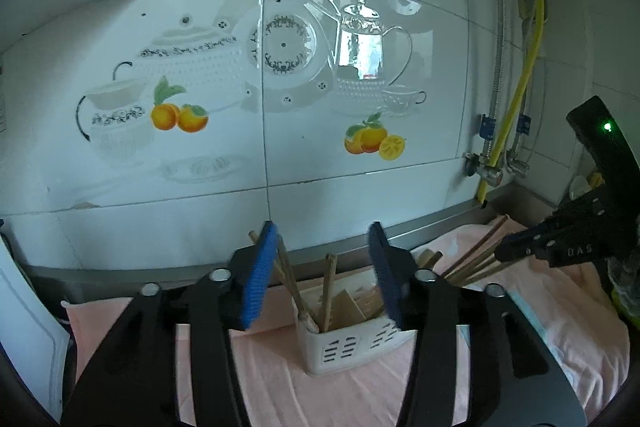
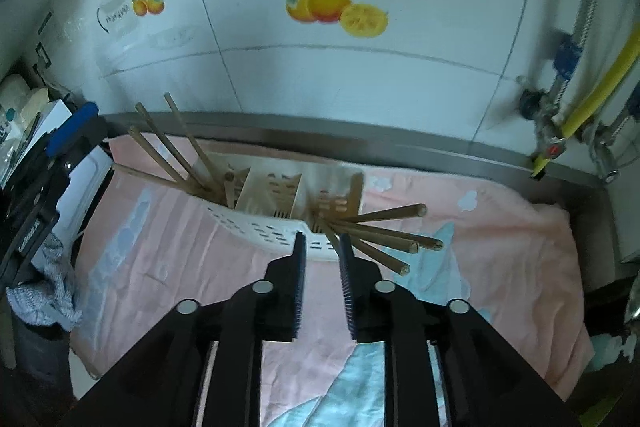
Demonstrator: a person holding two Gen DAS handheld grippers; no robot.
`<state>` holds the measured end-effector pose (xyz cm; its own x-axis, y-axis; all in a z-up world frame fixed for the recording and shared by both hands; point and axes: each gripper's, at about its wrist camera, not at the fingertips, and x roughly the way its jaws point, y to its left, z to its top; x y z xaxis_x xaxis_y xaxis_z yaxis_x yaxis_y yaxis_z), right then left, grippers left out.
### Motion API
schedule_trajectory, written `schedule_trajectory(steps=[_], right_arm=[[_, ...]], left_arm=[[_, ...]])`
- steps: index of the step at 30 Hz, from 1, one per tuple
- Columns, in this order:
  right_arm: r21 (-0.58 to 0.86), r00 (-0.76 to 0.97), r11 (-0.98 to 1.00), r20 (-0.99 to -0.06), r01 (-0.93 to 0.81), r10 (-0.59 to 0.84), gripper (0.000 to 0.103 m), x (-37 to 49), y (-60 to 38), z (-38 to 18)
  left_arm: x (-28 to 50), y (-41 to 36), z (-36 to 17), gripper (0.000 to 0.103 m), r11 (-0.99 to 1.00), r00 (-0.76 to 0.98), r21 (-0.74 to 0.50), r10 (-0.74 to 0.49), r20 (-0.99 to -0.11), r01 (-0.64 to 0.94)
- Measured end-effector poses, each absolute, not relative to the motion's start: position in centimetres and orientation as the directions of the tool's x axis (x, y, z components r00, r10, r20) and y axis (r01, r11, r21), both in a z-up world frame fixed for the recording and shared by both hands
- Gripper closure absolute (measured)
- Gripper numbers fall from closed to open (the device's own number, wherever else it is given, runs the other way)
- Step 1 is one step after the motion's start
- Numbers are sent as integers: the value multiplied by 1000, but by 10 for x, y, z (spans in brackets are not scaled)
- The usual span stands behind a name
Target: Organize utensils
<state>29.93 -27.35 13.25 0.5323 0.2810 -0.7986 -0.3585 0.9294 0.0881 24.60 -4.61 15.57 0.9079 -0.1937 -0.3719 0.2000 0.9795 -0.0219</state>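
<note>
A white slotted utensil holder [image 1: 352,343] [image 2: 272,227] stands on a pink cloth. Wooden chopsticks [image 1: 328,291] [image 2: 172,147] stick up from its left compartment. More chopsticks [image 2: 384,231] [image 1: 472,263] fan out sideways from its right end. My left gripper [image 1: 324,227] is open above the holder's left end, and the upright chopsticks rise between its blue pads [image 1: 256,283] without being pressed. My right gripper [image 2: 322,237] hovers at the holder's near rim, its jaws a narrow gap apart with nothing between them. The fanned chopsticks pass just beside its right finger.
The pink and light-blue cloth [image 2: 500,251] covers the counter up to a steel rim [image 2: 440,155] and the tiled wall. A yellow hose with valves [image 2: 584,107] is at the far right. A grey rag [image 2: 48,291] and white boxes lie at the left.
</note>
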Motion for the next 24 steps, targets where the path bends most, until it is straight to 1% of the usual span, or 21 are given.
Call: schedule_trajectory(steps=[1, 2, 4, 5, 6, 8, 10, 14, 16, 18, 19, 21, 24], right_arm=[[86, 548, 931, -787, -355, 282, 74, 294, -274, 134], [81, 563, 932, -778, -352, 280, 73, 290, -274, 136], [46, 610, 939, -749, -342, 259, 65, 277, -273, 138], [33, 625, 940, -739, -339, 252, 62, 272, -272, 138], [19, 644, 944, -727, -330, 240, 55, 266, -272, 138], [-5, 668, 951, -712, -310, 214, 54, 253, -270, 136], [-28, 697, 958, -692, -284, 187, 47, 242, -269, 134], [-32, 735, 965, -655, -260, 176, 39, 220, -267, 130], [-38, 758, 967, -629, -253, 174, 31, 207, -264, 129], [-36, 768, 966, -614, -257, 181, 29, 199, -260, 126], [-36, 773, 965, -607, -258, 184, 27, 195, -257, 123], [-41, 784, 967, -595, -251, 178, 23, 187, -254, 118], [-54, 801, 970, -576, -236, 163, 17, 176, -249, 110]], left_arm=[[242, -46, 156, 45, 980, 910, -18, -191, -368, 198], [238, -45, 156, 44, 980, 912, -13, -187, -364, 196], [227, -43, 154, 37, 980, 914, -14, -189, -360, 197], [222, -41, 154, 35, 981, 915, -16, -186, -357, 193], [218, -40, 153, 33, 981, 916, -18, -185, -357, 191], [208, -36, 150, 29, 980, 913, -29, -194, -360, 197], [201, -33, 147, 24, 979, 910, -35, -199, -365, 200], [182, -26, 139, 16, 982, 913, -22, -181, -365, 186], [176, -22, 135, 12, 984, 914, -29, -176, -366, 178], [167, -19, 130, 9, 985, 914, -38, -171, -369, 169], [164, -17, 128, 7, 986, 913, -40, -166, -372, 163], [157, -15, 123, 5, 988, 913, -38, -151, -378, 148], [148, -12, 116, 5, 989, 909, -45, -148, -390, 142]])
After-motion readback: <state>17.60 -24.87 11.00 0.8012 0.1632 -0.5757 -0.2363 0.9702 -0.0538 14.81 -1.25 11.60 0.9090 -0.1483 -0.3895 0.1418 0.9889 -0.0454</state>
